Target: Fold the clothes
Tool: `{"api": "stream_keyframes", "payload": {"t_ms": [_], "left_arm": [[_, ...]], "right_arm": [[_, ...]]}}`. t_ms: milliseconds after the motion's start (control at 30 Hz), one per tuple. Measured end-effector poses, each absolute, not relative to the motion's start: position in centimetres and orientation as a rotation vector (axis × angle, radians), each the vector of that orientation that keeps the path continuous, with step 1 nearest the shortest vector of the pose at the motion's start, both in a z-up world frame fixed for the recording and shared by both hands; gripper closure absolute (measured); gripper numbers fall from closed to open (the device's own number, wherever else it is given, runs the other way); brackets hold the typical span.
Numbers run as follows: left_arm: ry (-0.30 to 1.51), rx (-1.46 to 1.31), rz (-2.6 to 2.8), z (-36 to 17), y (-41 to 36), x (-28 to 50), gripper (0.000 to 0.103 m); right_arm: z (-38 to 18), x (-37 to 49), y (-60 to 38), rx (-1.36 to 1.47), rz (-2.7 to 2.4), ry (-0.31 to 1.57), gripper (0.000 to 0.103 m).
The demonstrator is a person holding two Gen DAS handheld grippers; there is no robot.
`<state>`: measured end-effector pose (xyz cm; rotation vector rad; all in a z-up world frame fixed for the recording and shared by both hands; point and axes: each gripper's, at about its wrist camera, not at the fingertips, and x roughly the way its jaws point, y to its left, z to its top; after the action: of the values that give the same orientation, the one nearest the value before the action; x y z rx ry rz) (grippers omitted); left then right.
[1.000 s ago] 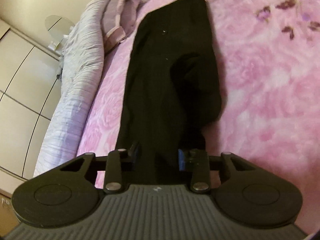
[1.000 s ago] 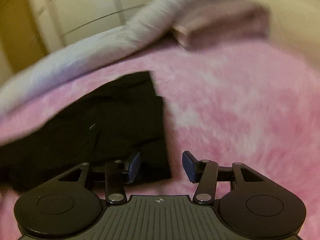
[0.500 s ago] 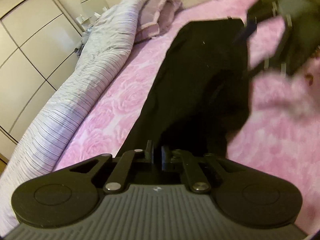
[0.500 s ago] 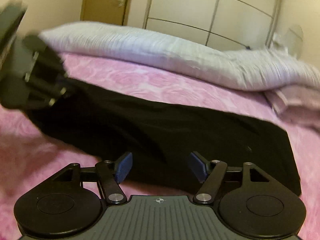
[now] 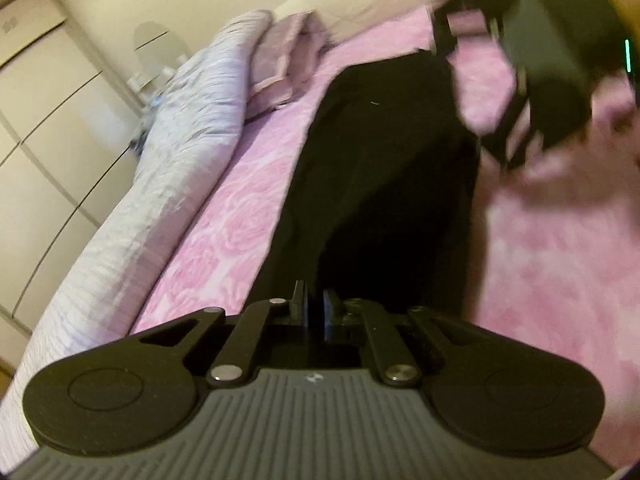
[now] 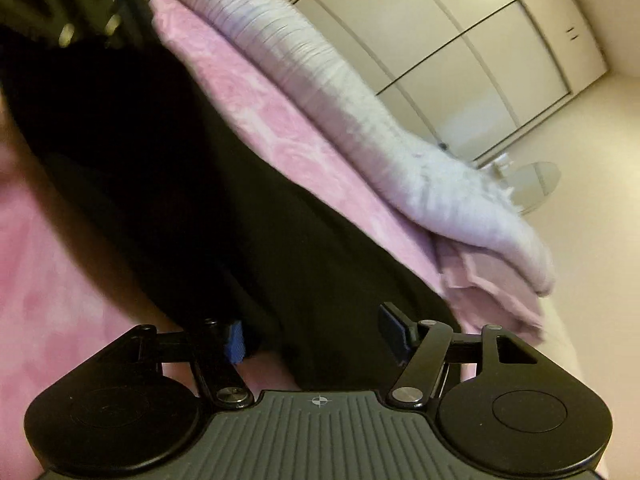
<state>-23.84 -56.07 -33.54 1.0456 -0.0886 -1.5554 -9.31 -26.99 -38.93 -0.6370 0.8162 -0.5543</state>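
A long black garment (image 5: 384,168) lies stretched along the pink floral bedspread (image 5: 560,280). My left gripper (image 5: 315,312) is shut on its near end. The garment also fills the right wrist view (image 6: 200,184). My right gripper (image 6: 316,332) is open, its jaws standing either side of the garment's other end, and it shows blurred at the upper right of the left wrist view (image 5: 532,72). The left gripper shows at the top left of the right wrist view (image 6: 80,20).
A rolled lavender-grey quilt (image 5: 160,168) runs along the bed's far side, with a folded pink cloth (image 5: 288,64) at its end. White wardrobe doors (image 6: 472,60) stand beyond. Pink bedspread lies open to the right of the garment.
My left gripper closed on the garment's end. My right gripper swung round to the garment's opposite end and stayed open.
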Motion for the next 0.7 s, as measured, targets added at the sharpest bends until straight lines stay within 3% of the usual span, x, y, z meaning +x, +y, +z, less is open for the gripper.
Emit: {"api": "stream_keyframes", "payload": {"t_ms": [200, 467, 533, 600, 700], "left_arm": [[-0.152, 1.210, -1.525, -37.1, -54.5, -25.6, 0.093], [-0.084, 1.224, -1.463, -37.0, -49.9, -24.5, 0.090], [-0.106, 1.182, -1.473, -36.3, -49.3, -25.3, 0.085], [-0.149, 1.153, -1.505, -35.9, -49.4, -26.8, 0.071], [-0.195, 1.145, -1.541, -35.8, -50.8, -28.4, 0.069]], "right_arm": [[-39.3, -11.6, -26.5, -0.594, -0.529, 0.874, 0.043], [-36.0, -15.9, -27.0, -0.336, -0.532, 0.856, 0.043], [-35.4, -16.0, -26.7, -0.313, -0.521, 0.821, 0.043], [-35.1, -15.5, -26.2, -0.323, -0.504, 0.789, 0.043], [-36.1, -14.4, -24.1, -0.385, -0.452, 0.792, 0.043]]}}
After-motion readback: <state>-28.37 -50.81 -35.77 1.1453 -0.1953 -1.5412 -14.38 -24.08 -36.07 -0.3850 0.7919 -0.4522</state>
